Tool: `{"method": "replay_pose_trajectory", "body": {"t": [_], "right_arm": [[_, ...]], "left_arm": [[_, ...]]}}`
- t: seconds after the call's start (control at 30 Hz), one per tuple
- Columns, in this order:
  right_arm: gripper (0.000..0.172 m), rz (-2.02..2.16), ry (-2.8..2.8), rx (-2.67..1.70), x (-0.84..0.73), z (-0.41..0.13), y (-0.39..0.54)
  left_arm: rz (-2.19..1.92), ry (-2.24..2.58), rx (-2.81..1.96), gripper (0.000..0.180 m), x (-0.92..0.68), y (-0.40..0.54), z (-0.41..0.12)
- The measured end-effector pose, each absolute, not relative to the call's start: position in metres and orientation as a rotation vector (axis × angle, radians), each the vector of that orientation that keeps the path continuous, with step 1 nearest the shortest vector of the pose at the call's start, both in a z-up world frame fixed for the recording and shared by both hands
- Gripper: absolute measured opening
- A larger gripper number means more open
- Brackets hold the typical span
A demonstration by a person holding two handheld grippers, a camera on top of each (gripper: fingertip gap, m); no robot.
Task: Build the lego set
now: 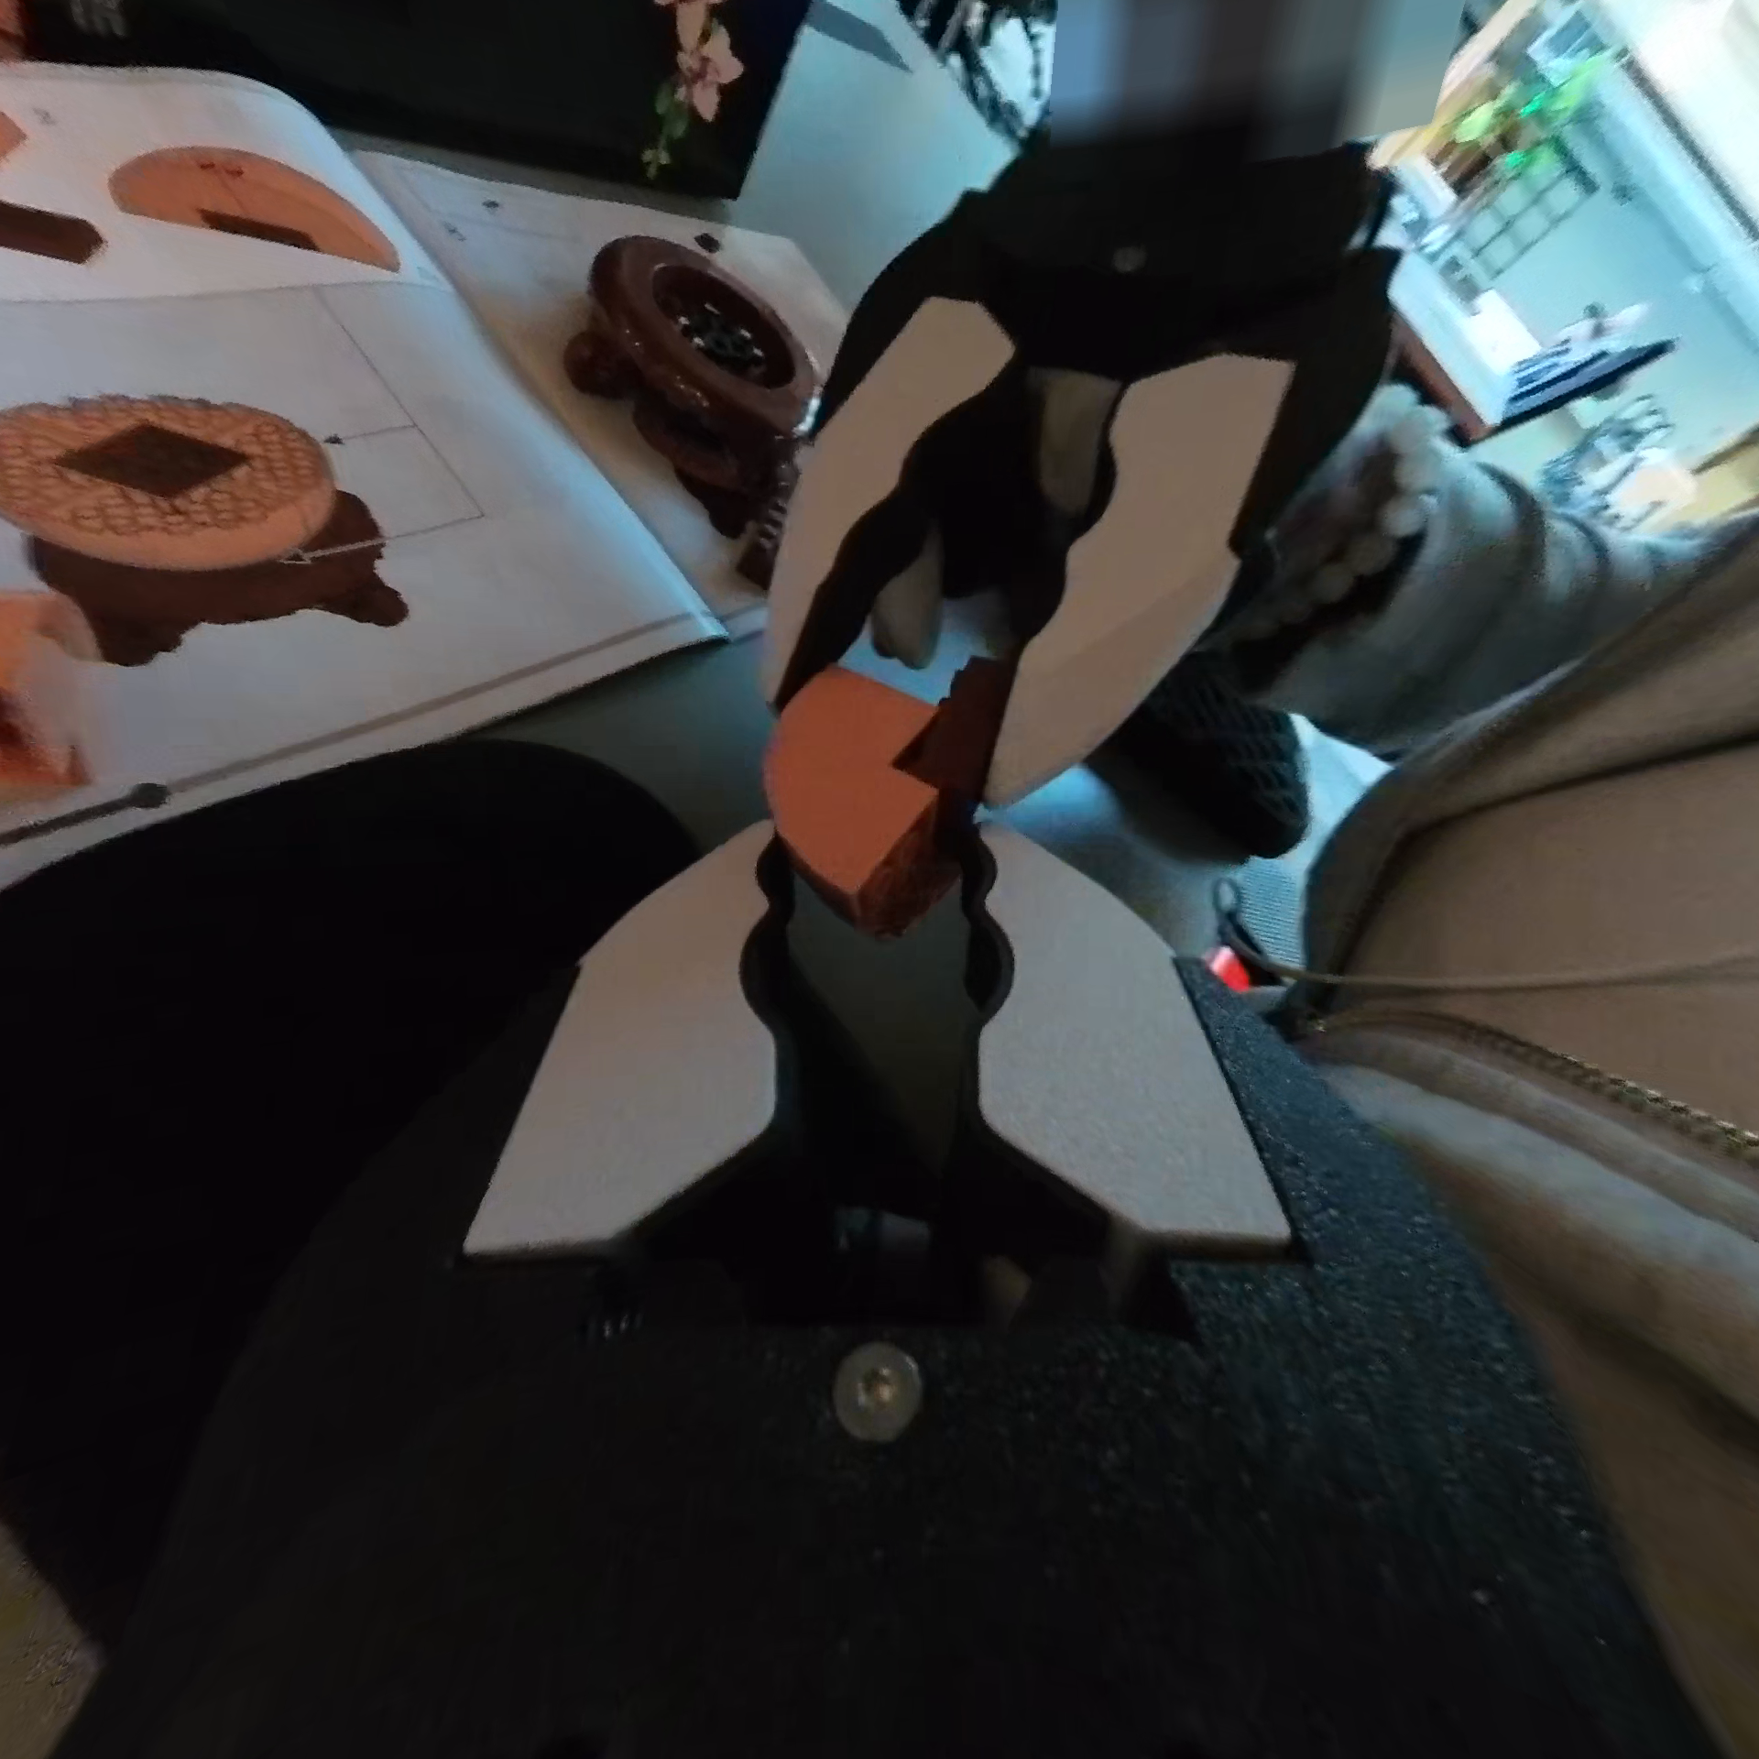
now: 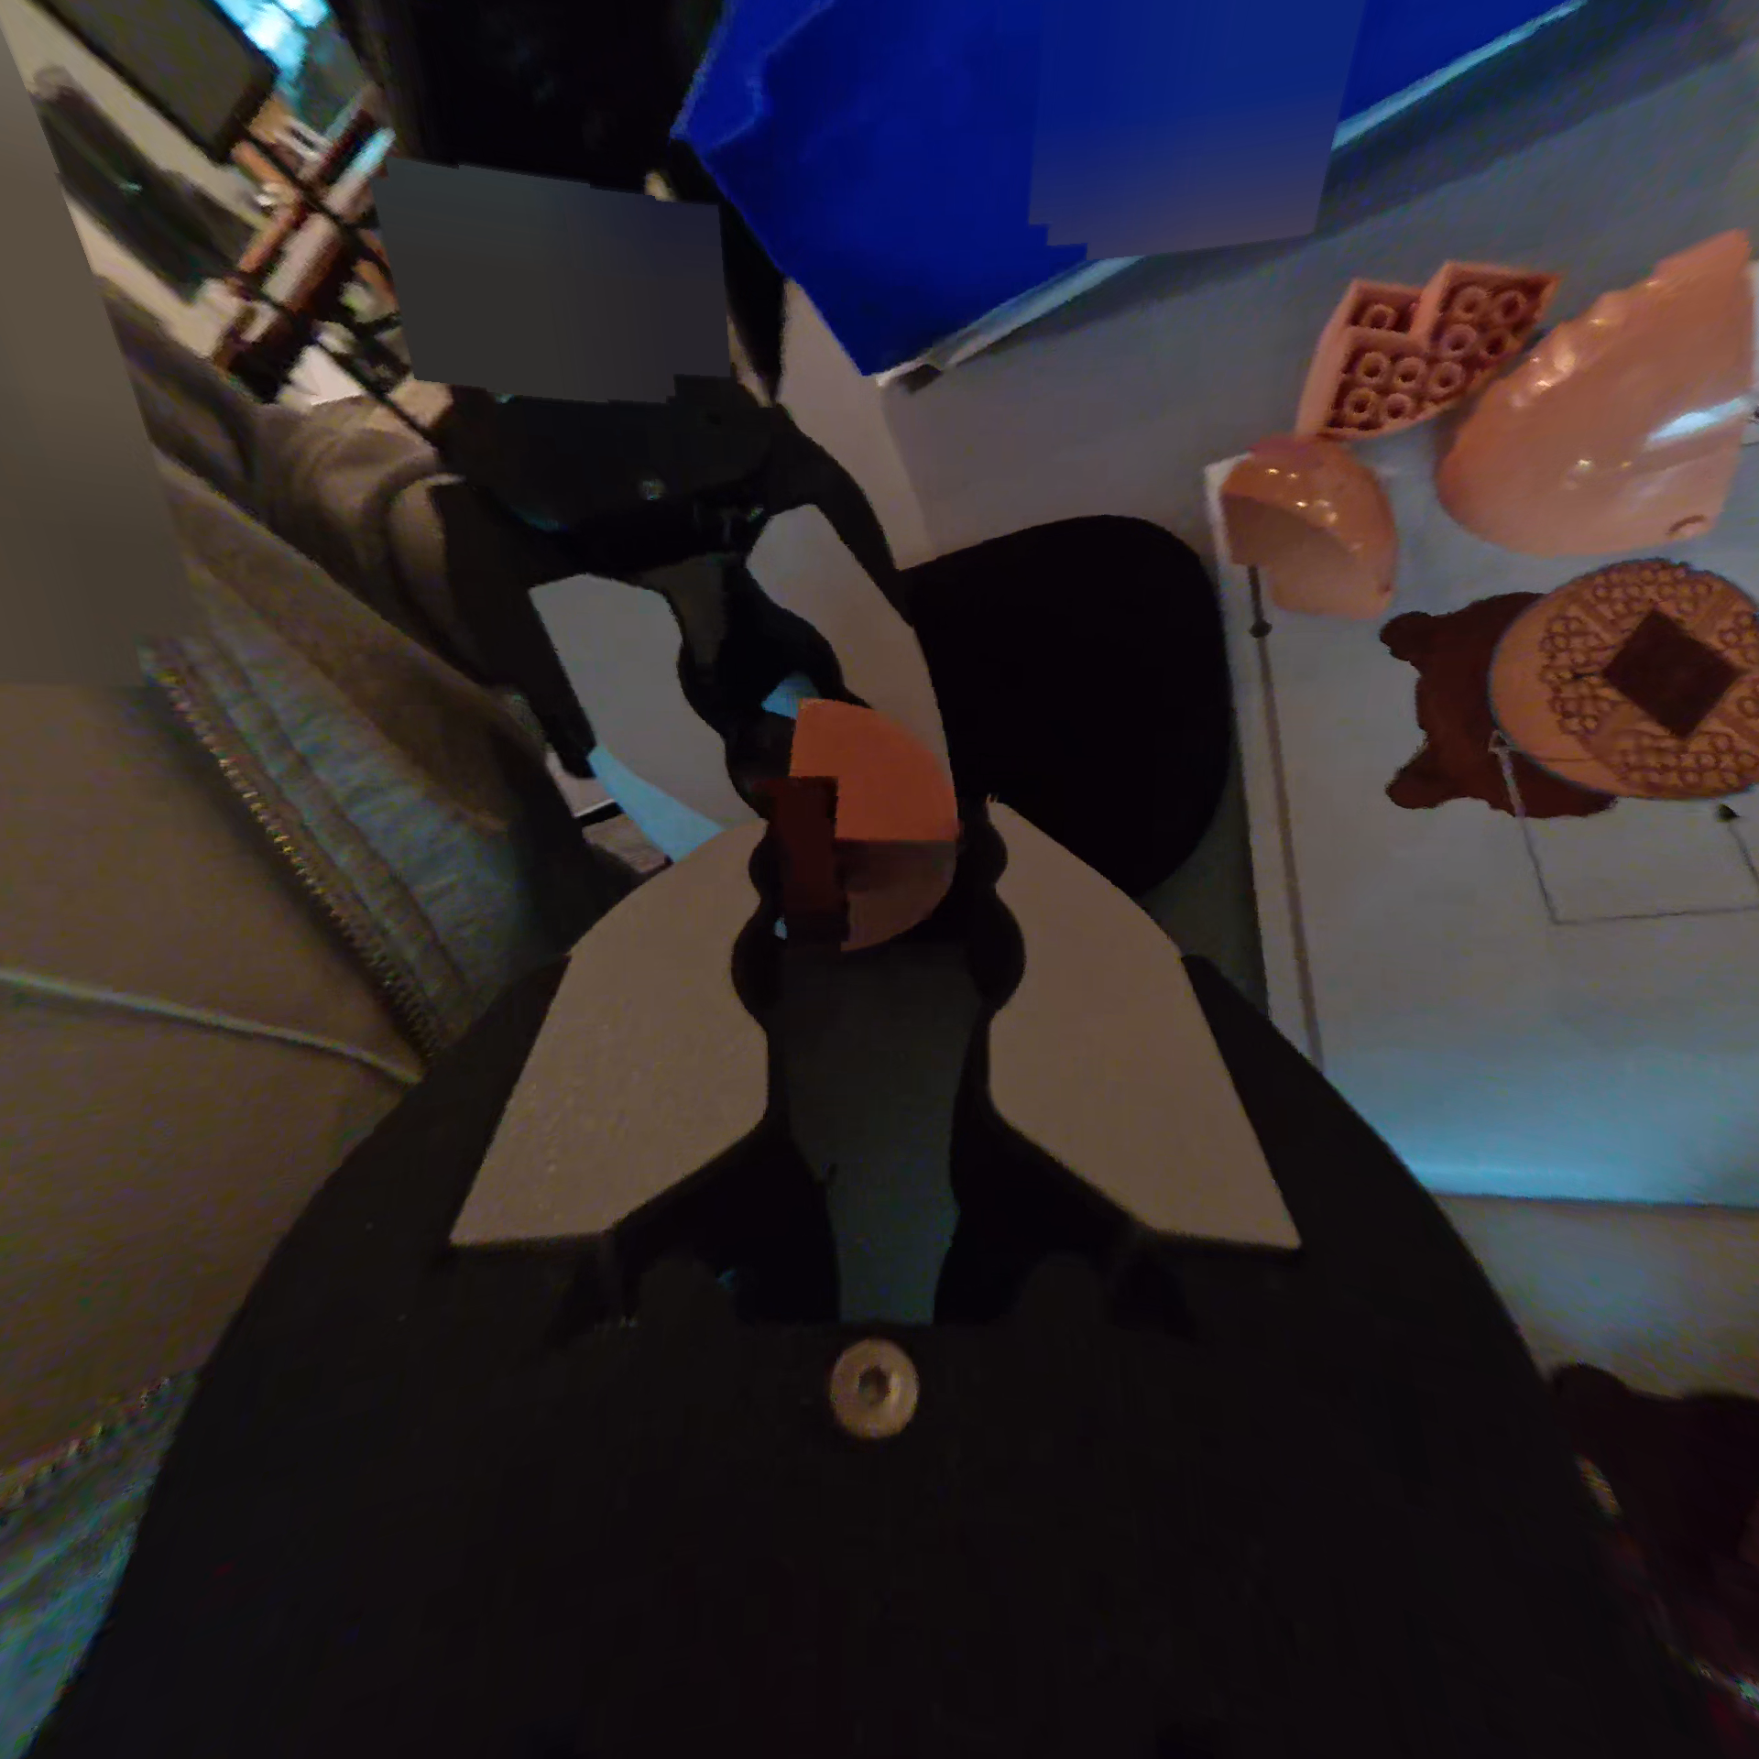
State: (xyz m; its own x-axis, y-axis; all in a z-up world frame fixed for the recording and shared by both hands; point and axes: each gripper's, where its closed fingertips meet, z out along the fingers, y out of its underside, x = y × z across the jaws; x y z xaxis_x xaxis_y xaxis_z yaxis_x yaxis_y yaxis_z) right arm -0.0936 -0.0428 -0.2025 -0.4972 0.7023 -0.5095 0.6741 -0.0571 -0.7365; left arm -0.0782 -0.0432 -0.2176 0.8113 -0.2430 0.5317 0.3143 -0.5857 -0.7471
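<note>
Between both hand-held grippers [image 1: 871, 842] | orange rounded block [image 1: 838, 771] | apparently clamped by each

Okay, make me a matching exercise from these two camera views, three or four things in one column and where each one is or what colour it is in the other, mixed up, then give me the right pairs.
Things
1. orange and brown block piece
2. dark brown round stand
3. open instruction booklet
4. pink shell pieces

Descriptions
A. glossy, lying on the table in the right wrist view
B. lies flat, showing printed pictures
C. between both grippers' fingertips
D. stands on the booklet's far page

Pairs: 1-C, 2-D, 3-B, 4-A
</note>
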Motion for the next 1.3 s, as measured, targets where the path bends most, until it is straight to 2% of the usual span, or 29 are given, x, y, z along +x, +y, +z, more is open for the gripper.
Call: {"method": "replay_pose_trajectory", "body": {"t": [0.33,0.6,0.77,0.83,0.9,1.0,1.07,1.1,1.2,1.3], "right_arm": [[0.034,1.492,-2.056,-1.527,-0.09,-0.209,-0.039],[0.034,1.488,-2.085,-1.523,-0.087,-0.209,-0.039],[0.035,1.458,-2.114,-1.622,-0.09,-0.21,-0.036],[0.049,1.569,-2.075,-1.626,-0.094,-0.199,-0.038],[0.055,1.661,-2.072,-1.616,-0.094,-0.188,-0.039],[0.045,1.881,-2.052,-1.42,-0.09,-0.159,-0.033],[0.045,1.972,-2.005,-1.218,-0.086,-0.135,-0.017],[0.044,1.945,-2.014,-1.068,-0.082,-0.129,-0.009],[0.06,1.62,-2.065,-0.782,-0.084,-0.143,0.006],[0.059,1.443,-2.14,-0.635,-0.089,-0.16,-0.011]], "left_arm": [[-0.421,0.087,-2.115,0.029,-0.083,-0.04,-0.223],[-0.393,0.146,-2.108,0.029,-0.08,-0.04,-0.223],[-0.596,0.056,-2.141,0.028,-0.08,-0.039,-0.227],[-0.734,-0.023,-2.096,0.028,-0.083,-0.038,-0.221],[-0.819,-0.071,-2.05,0.027,-0.087,-0.038,-0.215],[-0.925,-0.102,-2.011,0.027,-0.086,-0.04,-0.209],[-1.066,-0.152,-1.957,0.027,-0.087,-0.041,-0.201],[-1.151,-0.192,-1.914,0.027,-0.089,-0.042,-0.196],[-1.371,-0.276,-1.794,0.026,-0.091,-0.043,-0.178],[-1.476,-0.312,-1.738,0.026,-0.089,-0.041,-0.166]]}}
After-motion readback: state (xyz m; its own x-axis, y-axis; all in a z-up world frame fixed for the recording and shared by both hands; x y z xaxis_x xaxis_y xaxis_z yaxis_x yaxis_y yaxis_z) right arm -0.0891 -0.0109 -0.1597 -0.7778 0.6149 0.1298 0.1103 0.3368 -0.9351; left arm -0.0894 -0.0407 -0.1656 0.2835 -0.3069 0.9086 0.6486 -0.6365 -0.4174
